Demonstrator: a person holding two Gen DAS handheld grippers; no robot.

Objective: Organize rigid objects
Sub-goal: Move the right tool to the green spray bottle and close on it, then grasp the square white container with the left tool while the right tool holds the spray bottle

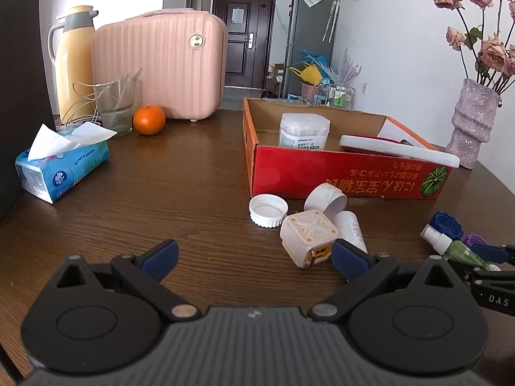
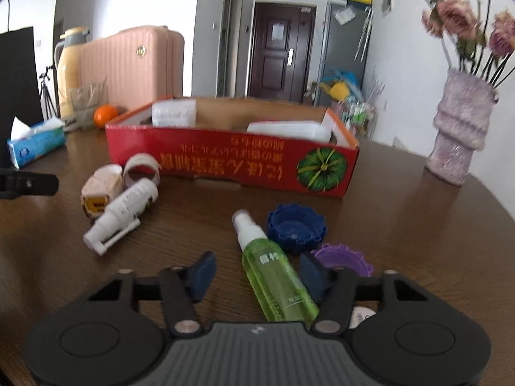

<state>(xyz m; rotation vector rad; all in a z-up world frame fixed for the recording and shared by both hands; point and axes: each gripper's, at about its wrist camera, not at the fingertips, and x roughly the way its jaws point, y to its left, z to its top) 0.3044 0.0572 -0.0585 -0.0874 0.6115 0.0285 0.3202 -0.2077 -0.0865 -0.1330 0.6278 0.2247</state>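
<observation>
A red cardboard box [image 1: 322, 173] [image 2: 225, 160] stands on the brown table and holds a cotton-swab tub [image 1: 304, 130] and a white case [image 1: 399, 151]. In front of it lie a white cap [image 1: 267, 210], a tape roll [image 1: 325, 197], a cream cube charger [image 1: 307, 233] [image 2: 98, 193] and a white spray bottle [image 2: 124, 214]. My left gripper [image 1: 257, 259] is open, its right finger beside the charger. My right gripper [image 2: 256, 273] is open around a green spray bottle [image 2: 276, 280] lying on the table, not closed on it. A blue cap [image 2: 296, 226] and a purple cap [image 2: 341, 259] lie beside it.
A tissue pack [image 1: 62, 169], a glass cup [image 1: 117, 104], an orange [image 1: 149, 120], a yellow thermos [image 1: 72, 61] and a pink case [image 1: 161, 67] stand at the back left. A vase of dried roses [image 2: 460, 135] stands at the right, near the table's curved edge.
</observation>
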